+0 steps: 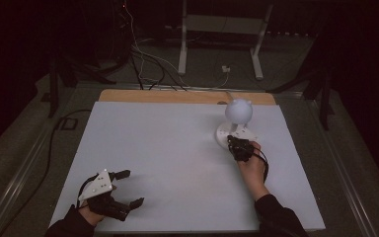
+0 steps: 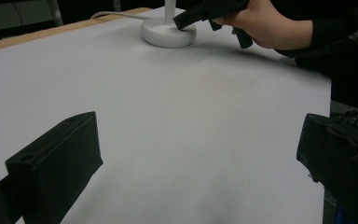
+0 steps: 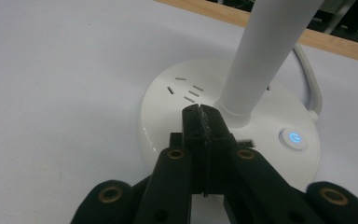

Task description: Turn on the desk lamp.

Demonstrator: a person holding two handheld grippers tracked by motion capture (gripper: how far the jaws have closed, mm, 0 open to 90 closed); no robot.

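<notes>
A white desk lamp stands at the table's back right, with a round globe head (image 1: pixel 239 111), a slanted stem (image 3: pixel 265 51) and a flat round base (image 3: pixel 168 100). The base carries socket slots and a button lit blue (image 3: pixel 292 137). My right gripper (image 3: pixel 199 112) is shut with nothing between its jaws. Its tips rest over the base just in front of the stem, left of the button. From the side, the right gripper (image 2: pixel 182 21) meets the base (image 2: pixel 165 35). My left gripper (image 1: pixel 132 187) stands open and empty over the sheet near the front left.
A white sheet (image 1: pixel 168 148) covers the table, and a wooden strip (image 1: pixel 177 96) shows along its far edge. The lamp's white cable (image 3: pixel 307 70) runs off behind the base. Beyond the table, cables and a white stand's legs (image 1: pixel 219 44) lie on the dark floor.
</notes>
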